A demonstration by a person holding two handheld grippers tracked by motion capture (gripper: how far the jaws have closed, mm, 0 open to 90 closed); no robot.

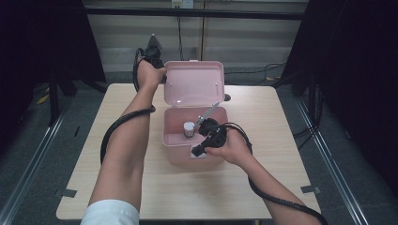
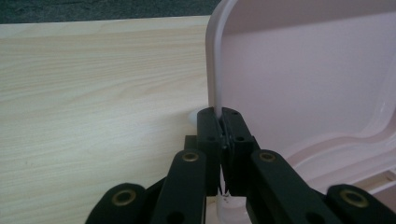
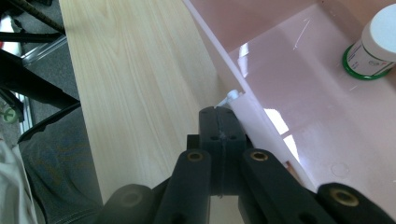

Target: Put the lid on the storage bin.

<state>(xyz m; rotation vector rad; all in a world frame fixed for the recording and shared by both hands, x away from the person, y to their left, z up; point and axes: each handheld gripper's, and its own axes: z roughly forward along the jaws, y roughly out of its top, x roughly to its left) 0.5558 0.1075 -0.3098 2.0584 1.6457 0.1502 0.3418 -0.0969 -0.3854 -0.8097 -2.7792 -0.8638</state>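
A pink plastic box [image 1: 180, 157] stands mid-table with its lid [image 1: 195, 82] raised upright at the back. My left gripper [image 1: 163, 77] is at the lid's left edge. In the left gripper view its jaws [image 2: 219, 119] are shut on the lid's rim [image 2: 214, 60]. My right gripper [image 1: 198, 150] rests at the box's front wall, jaws shut [image 3: 219, 116] with nothing between them, right beside a small white latch [image 3: 232, 97]. A white-capped bottle [image 1: 189, 129] with a green base ring [image 3: 376, 42] stands inside the box.
The light wooden table [image 1: 281, 131] has bare surface on both sides of the box and in front of it. Black frame posts and cables stand around the table's far corners. The floor beyond is grey.
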